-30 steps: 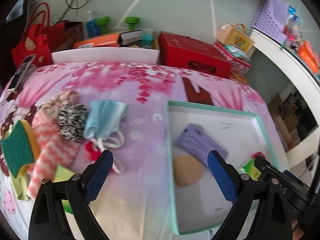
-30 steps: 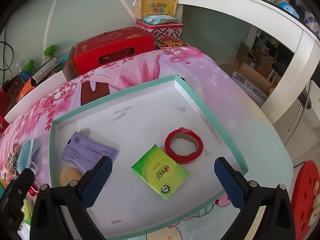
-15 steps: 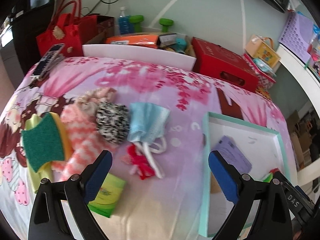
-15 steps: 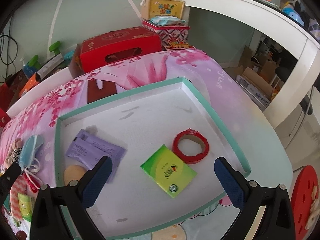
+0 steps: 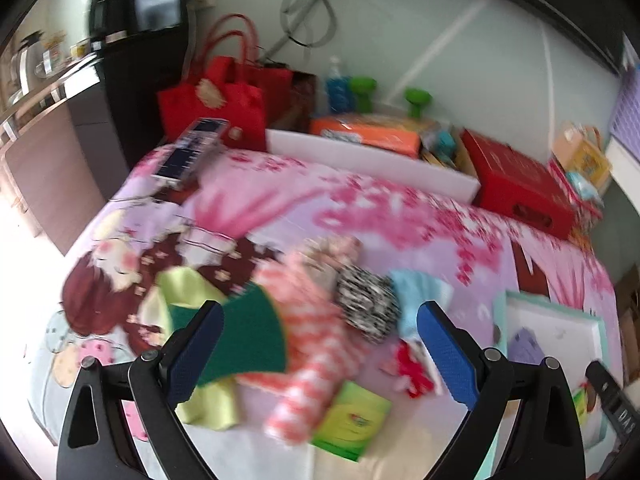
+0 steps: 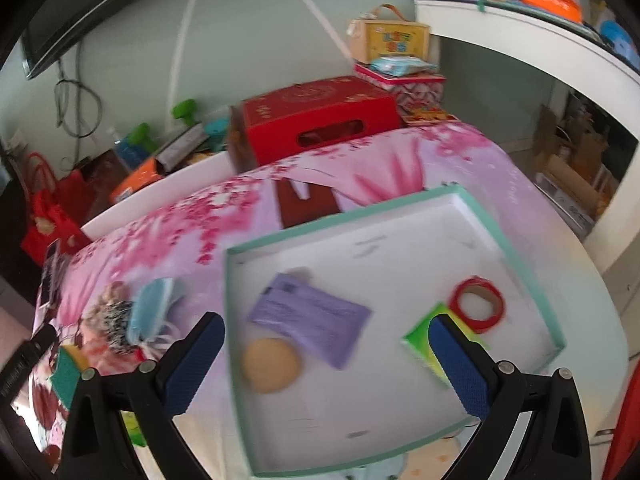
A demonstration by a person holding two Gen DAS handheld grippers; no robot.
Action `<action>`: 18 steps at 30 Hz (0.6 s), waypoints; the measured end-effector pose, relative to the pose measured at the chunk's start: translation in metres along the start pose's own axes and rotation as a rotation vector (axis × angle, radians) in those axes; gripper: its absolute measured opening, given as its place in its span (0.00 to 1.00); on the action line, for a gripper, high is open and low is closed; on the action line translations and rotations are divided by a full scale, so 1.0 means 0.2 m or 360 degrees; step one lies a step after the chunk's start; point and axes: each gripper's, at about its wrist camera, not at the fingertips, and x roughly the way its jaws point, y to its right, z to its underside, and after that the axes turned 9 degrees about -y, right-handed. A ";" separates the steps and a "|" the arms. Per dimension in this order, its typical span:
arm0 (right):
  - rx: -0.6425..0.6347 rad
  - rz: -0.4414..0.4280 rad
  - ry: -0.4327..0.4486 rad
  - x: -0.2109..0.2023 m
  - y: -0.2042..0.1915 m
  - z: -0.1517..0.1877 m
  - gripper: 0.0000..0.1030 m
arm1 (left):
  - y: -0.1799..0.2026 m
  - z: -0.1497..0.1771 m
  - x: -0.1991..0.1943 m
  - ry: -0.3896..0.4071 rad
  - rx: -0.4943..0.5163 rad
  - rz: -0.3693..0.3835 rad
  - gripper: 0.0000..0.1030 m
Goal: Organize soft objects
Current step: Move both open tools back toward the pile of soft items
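A heap of soft things lies on the pink flowered cloth: a green scouring sponge (image 5: 252,336), a pink-and-white striped cloth (image 5: 312,356), a black-and-white scrunchie (image 5: 366,306), a blue face mask (image 5: 420,296), a red bow (image 5: 412,368) and a green tissue pack (image 5: 352,420). My left gripper (image 5: 320,352) hangs open just above this heap, holding nothing. The white tray with a teal rim (image 6: 516,248) holds a purple packet (image 6: 310,314), a tan round puff (image 6: 270,364), a green tissue pack (image 6: 432,340) and a red tape roll (image 6: 476,304). My right gripper (image 6: 326,364) is open over the tray, empty.
A phone (image 5: 190,154) rests at the table's far left corner. Behind the table stand a red bag (image 5: 224,100), a white bin (image 5: 372,160) and a red box (image 5: 520,184). A white shelf (image 6: 560,52) rises on the right. The table's right edge drops off near the tray.
My left gripper has swung left, from over the tray to over the heap of soft things. The right gripper has shifted left across the tray. Both stayed open.
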 end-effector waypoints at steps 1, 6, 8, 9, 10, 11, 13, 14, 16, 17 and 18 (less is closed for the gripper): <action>-0.0034 0.0002 0.0003 -0.01 -0.04 0.00 1.00 | -0.05 -0.01 -0.02 0.0021 -0.0037 -0.0006 0.94; -0.0172 -0.0131 -0.0016 -0.02 -0.24 0.03 1.00 | -0.26 -0.04 -0.06 0.0041 -0.0140 -0.0084 0.94; -0.0242 -0.0171 -0.0023 -0.03 -0.34 0.05 1.00 | -0.33 -0.03 -0.05 0.0020 -0.0157 -0.0113 0.94; -0.0267 -0.0188 -0.0029 -0.03 -0.37 0.06 1.00 | -0.37 -0.03 -0.05 0.0005 -0.0168 -0.0128 0.94; -0.0301 -0.0221 -0.0043 -0.02 -0.43 0.07 1.00 | -0.41 -0.02 -0.04 -0.0008 -0.0183 -0.0147 0.94; -0.0320 -0.0239 -0.0053 -0.02 -0.47 0.09 1.00 | -0.44 -0.02 -0.04 -0.0018 -0.0201 -0.0161 0.94; -0.0374 -0.0276 -0.0084 0.00 -0.55 0.11 1.00 | -0.51 -0.01 -0.03 -0.0041 -0.0248 -0.0168 0.94; -0.0393 -0.0283 -0.0094 0.00 -0.58 0.12 1.00 | -0.54 -0.01 -0.02 -0.0050 -0.0264 -0.0163 0.94; -0.0434 -0.0282 -0.0117 0.03 -0.65 0.15 1.00 | -0.60 -0.01 0.00 -0.0075 -0.0307 -0.0146 0.94; -0.0448 -0.0280 -0.0124 0.03 -0.67 0.16 1.00 | -0.63 0.00 0.00 -0.0088 -0.0333 -0.0139 0.94; -0.0461 -0.0279 -0.0130 0.04 -0.70 0.17 1.00 | -0.66 0.00 0.01 -0.0097 -0.0357 -0.0138 0.94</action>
